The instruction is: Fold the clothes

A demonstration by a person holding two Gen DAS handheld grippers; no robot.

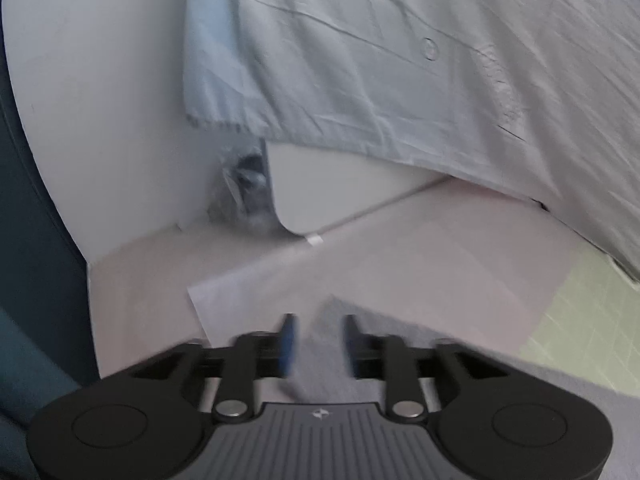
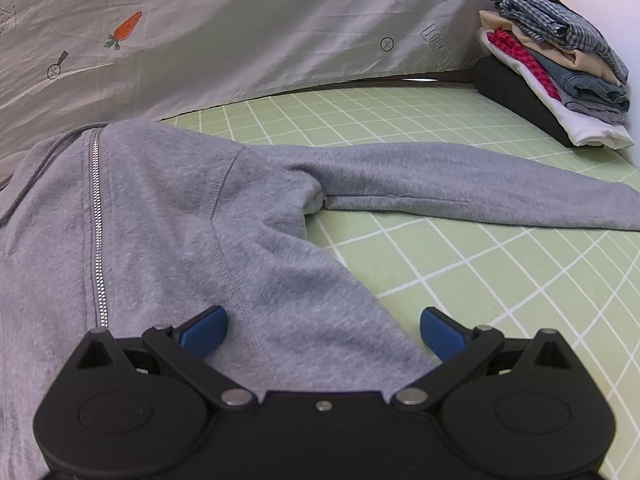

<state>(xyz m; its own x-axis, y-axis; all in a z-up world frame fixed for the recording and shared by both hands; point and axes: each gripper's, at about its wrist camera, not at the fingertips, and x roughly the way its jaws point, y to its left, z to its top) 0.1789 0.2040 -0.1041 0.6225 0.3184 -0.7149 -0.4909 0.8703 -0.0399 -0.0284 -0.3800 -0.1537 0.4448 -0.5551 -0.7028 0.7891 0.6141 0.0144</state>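
Lying flat on the green checked mat (image 2: 460,280) is the grey zip hoodie (image 2: 168,216), zipper (image 2: 96,232) up, 1 sleeve (image 2: 460,184) stretched out across the mat toward the stack of folded clothes (image 2: 560,68) at the mat's far corner. The right gripper (image 2: 324,330) hovers over the hoodie's hem edge, blue pads (image 2: 204,332) spread wide, gripping nothing. The left gripper (image 1: 318,344) sits parted too, blurred, with grey fabric (image 1: 320,364) showing in the gap, pads not pinching it. Beyond the mat hangs a pale printed sheet (image 2: 248,24).
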